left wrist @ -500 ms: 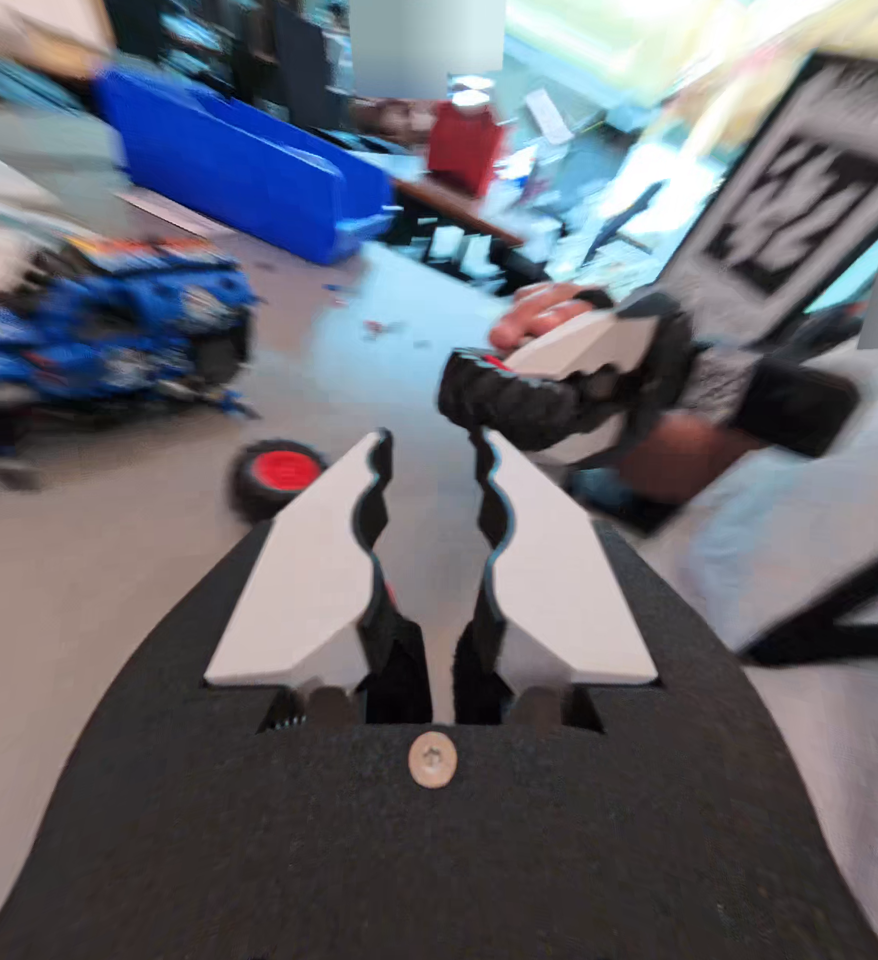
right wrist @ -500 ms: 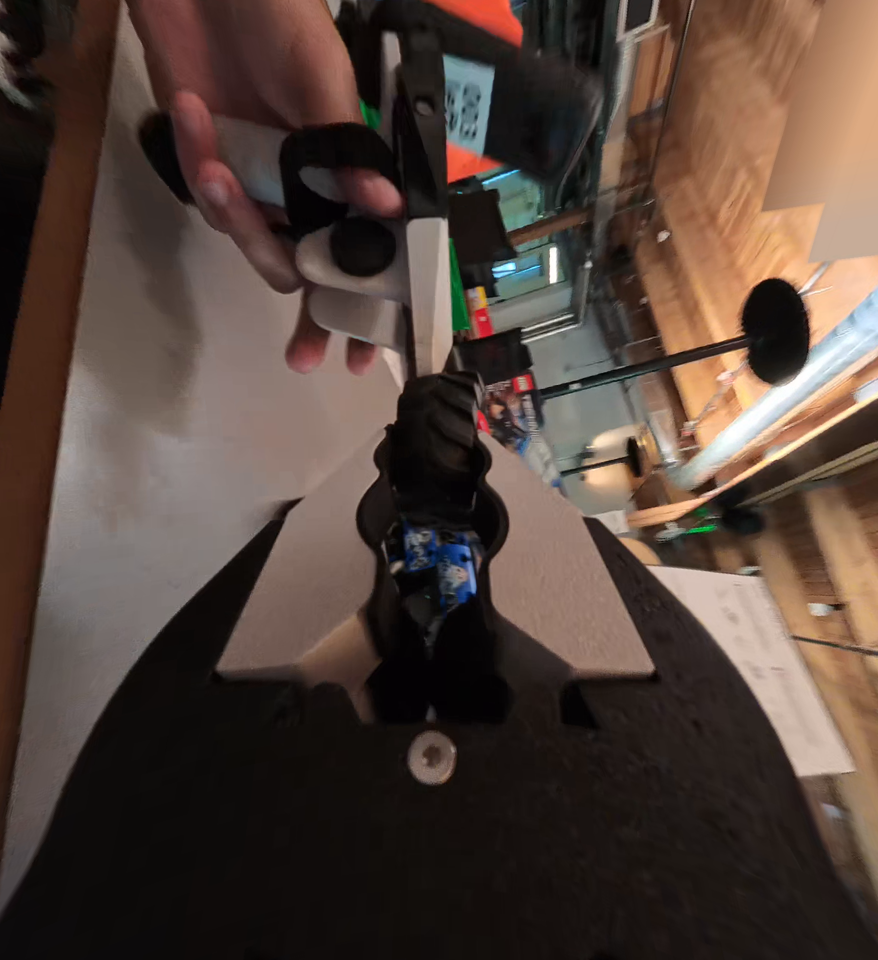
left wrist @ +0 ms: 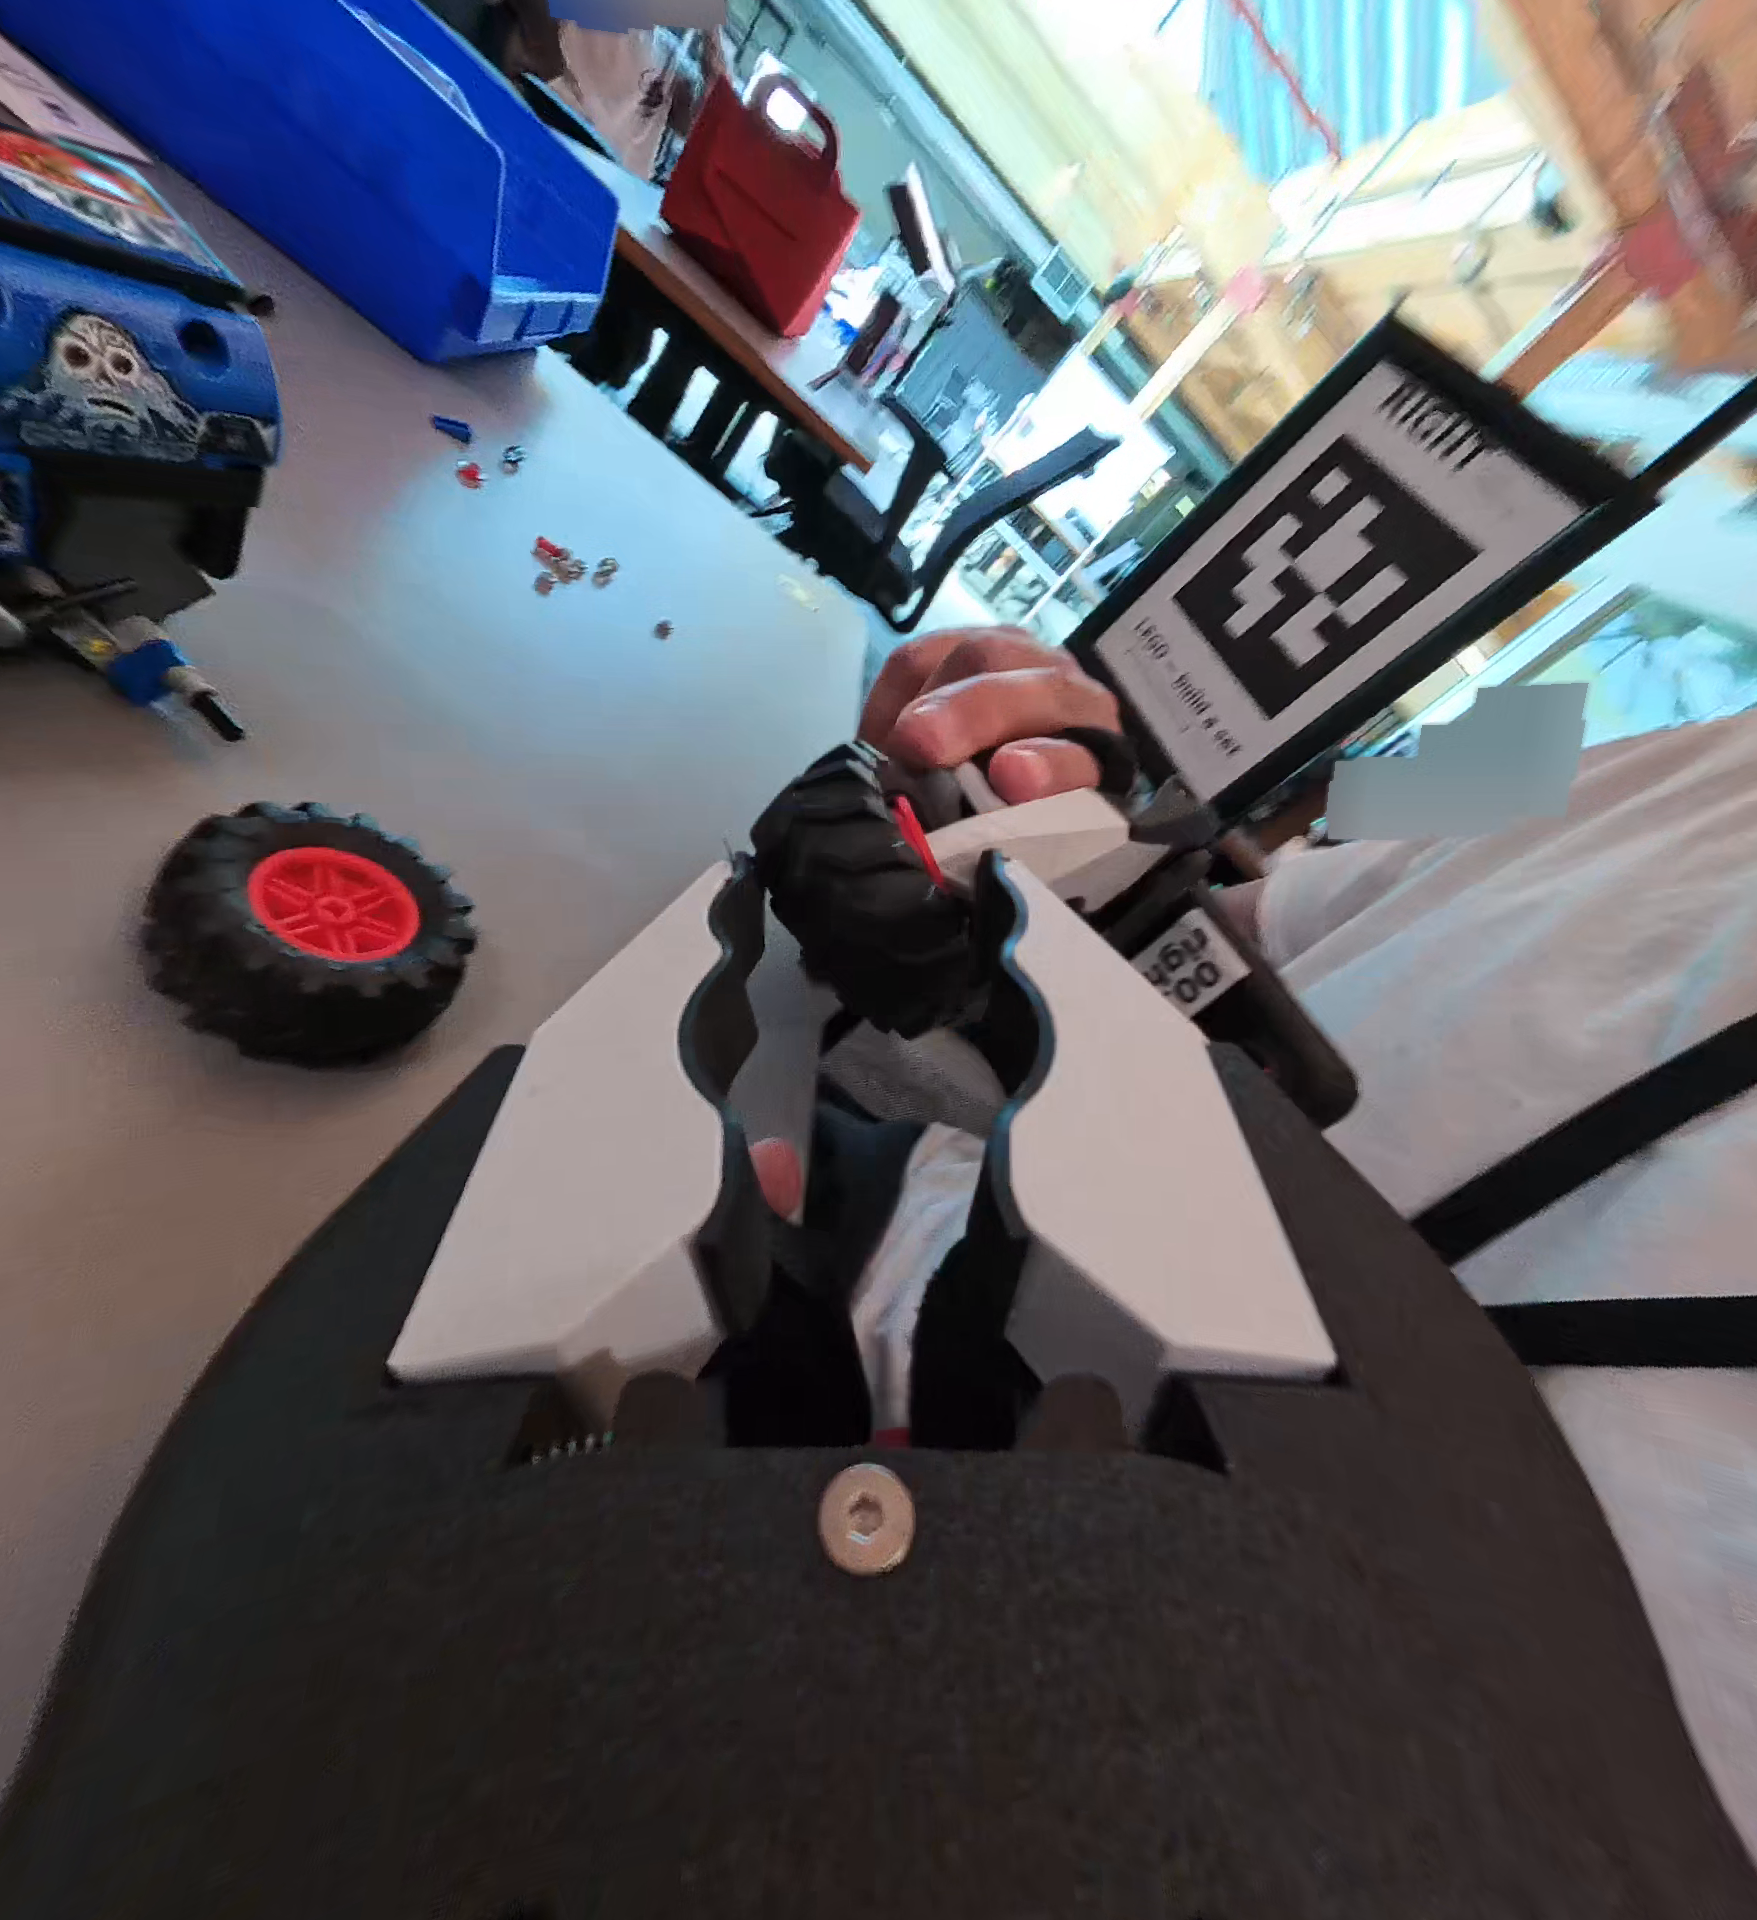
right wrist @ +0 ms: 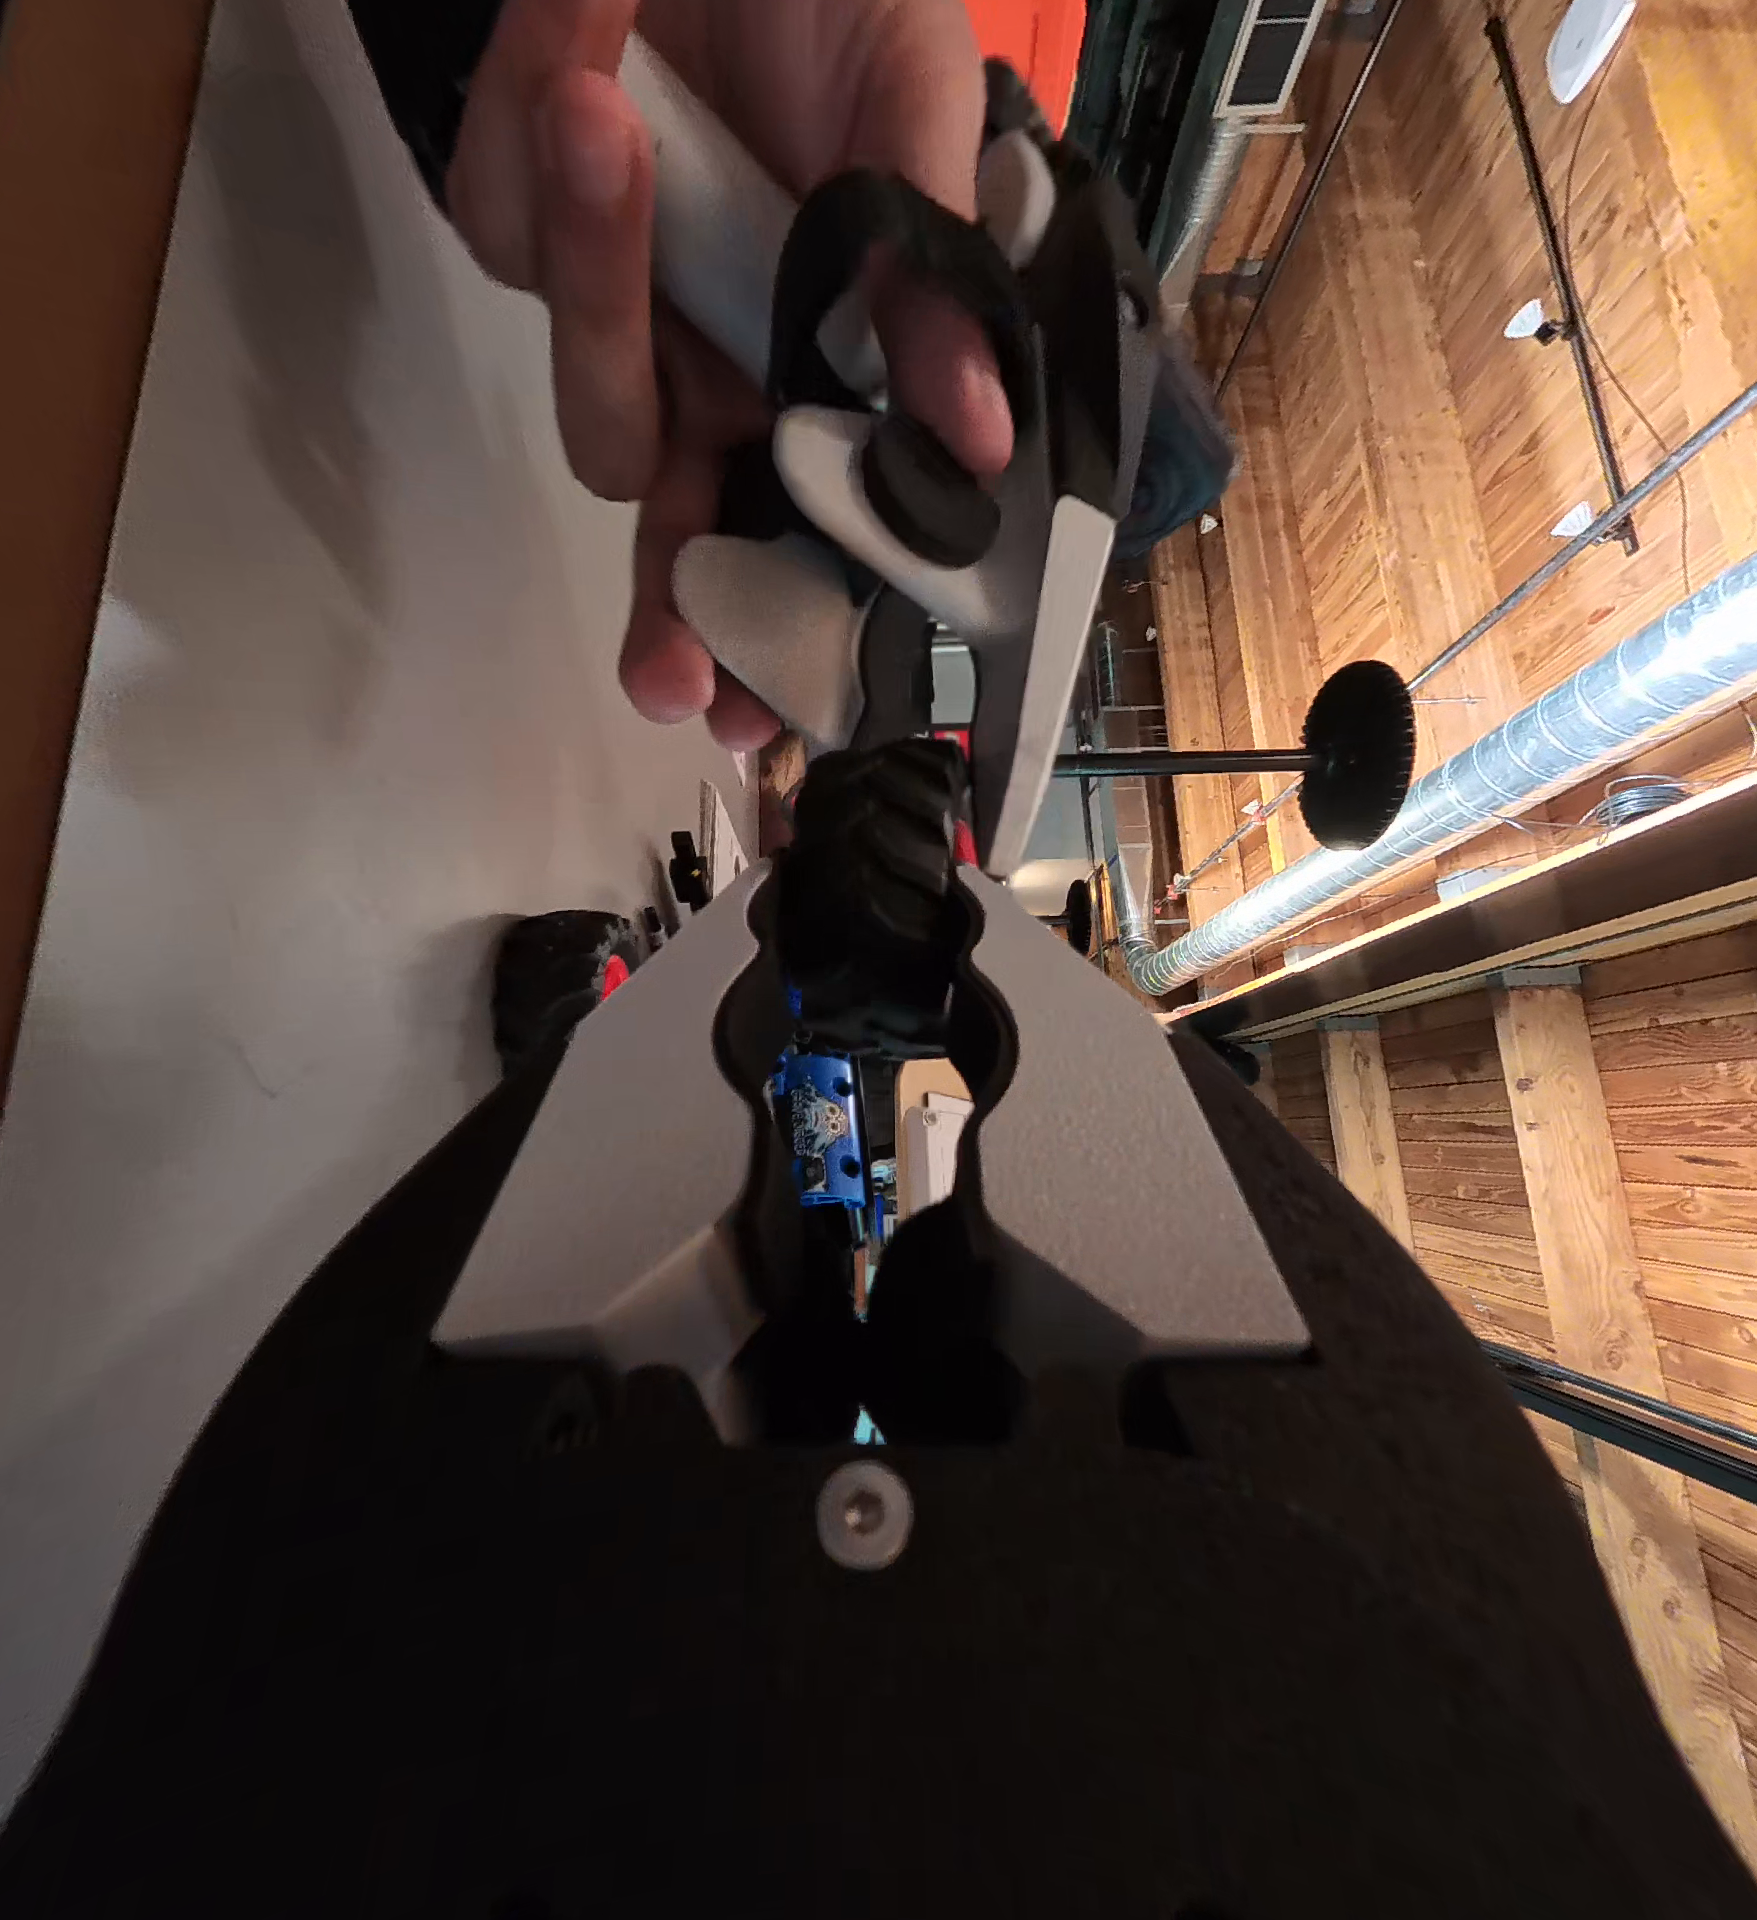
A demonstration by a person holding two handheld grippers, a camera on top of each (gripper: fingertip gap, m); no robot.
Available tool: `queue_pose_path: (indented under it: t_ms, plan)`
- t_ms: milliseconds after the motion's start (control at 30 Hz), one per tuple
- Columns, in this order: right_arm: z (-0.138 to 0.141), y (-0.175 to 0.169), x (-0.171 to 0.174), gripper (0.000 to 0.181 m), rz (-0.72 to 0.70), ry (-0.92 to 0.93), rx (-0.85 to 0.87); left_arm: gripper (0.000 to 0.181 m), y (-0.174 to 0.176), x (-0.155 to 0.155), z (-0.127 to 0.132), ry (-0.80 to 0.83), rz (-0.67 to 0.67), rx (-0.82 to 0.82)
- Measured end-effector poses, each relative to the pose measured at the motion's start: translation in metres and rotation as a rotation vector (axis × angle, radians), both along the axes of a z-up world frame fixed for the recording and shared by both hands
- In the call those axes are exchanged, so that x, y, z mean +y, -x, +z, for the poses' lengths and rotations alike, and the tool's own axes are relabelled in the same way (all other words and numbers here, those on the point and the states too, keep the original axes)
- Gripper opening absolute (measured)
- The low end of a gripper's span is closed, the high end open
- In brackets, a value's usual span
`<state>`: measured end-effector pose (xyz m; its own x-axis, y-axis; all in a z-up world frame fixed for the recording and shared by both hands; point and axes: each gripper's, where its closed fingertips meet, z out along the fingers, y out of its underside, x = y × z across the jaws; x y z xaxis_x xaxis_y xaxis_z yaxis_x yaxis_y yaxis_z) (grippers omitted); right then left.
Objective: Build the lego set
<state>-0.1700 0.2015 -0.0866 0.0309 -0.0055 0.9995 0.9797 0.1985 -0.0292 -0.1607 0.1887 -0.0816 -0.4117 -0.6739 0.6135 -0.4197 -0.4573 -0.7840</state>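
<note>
A black lego wheel with a red hub is gripped between the fingers of my right gripper, held above the white table. My left gripper is open, and its fingertips stand on either side of the same wheel, with a gap on the left side. In the right wrist view, a hand holds the left gripper just beyond the wheel. A second wheel with a red hub lies loose on the table. The blue lego truck body rests at the far left.
A blue bin stands behind the truck. Small loose parts are scattered mid-table. A black-and-white marker board stands behind the right hand. A white sleeve and black strap fill the right side. The table edge runs behind the parts.
My left gripper has moved up to the right gripper, and its jaws have widened. The wheel held by the right gripper now sits between the left fingertips.
</note>
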Motion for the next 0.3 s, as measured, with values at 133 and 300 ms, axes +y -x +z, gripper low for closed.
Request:
queue_pose_path:
  t_ms: [133, 300]
  plan:
    - [-0.0015, -0.0038, 0.0011, 0.024, -0.01, 0.042, 0.078, 0.036, -0.0027, 0.0012, 0.0005, -0.2, 0.063, -0.049]
    - [-0.0063, -0.0037, 0.0037, 0.023, -0.015, 0.149, 0.174, 0.032, -0.005, 0.0055, 0.0057, -0.366, 0.152, -0.107]
